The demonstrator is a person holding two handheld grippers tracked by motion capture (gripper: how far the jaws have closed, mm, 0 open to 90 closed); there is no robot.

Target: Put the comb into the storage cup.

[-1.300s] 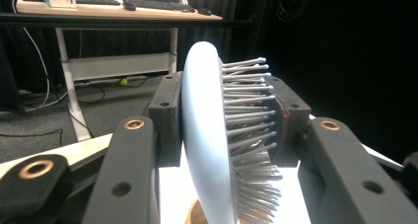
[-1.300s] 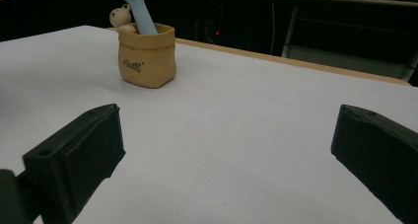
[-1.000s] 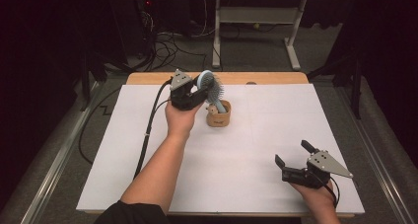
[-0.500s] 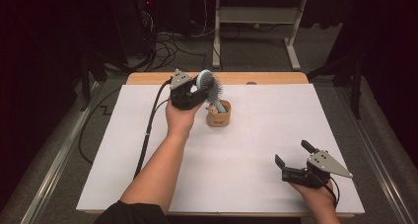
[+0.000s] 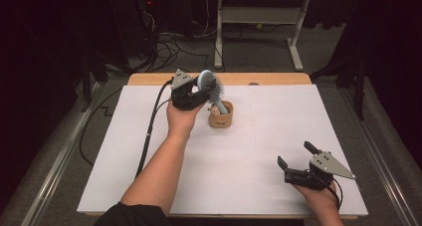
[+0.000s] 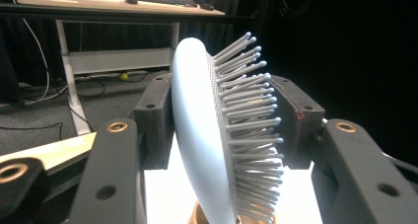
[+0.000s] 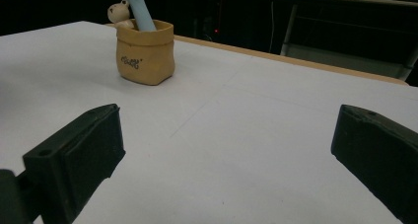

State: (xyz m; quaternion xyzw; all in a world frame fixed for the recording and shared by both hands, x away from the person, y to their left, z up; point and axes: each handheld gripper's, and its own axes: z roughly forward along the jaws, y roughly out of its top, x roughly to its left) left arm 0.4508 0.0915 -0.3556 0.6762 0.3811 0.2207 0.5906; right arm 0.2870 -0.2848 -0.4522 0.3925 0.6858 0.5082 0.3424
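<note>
A light blue hairbrush point(image 5: 211, 84) stands handle-down in a small tan cup point(image 5: 221, 117) at the back of the white table cover point(image 5: 259, 151). My left gripper point(image 5: 206, 89) has its jaws on either side of the brush head point(image 6: 197, 125) and has just been opening. The brush's back leans at one pad, and the bristles reach the other unbent. The cup point(image 7: 145, 54) and the brush handle point(image 7: 138, 9) stand far ahead of my right gripper point(image 7: 226, 150). That gripper point(image 5: 294, 154) rests open and empty at the near right.
A little pale bear figure point(image 7: 120, 12) peeks up behind the cup. The wooden table edge point(image 5: 278, 78) runs along the back, with desk legs and cables on the floor beyond. The left gripper's cable point(image 5: 152, 126) trails down the left side.
</note>
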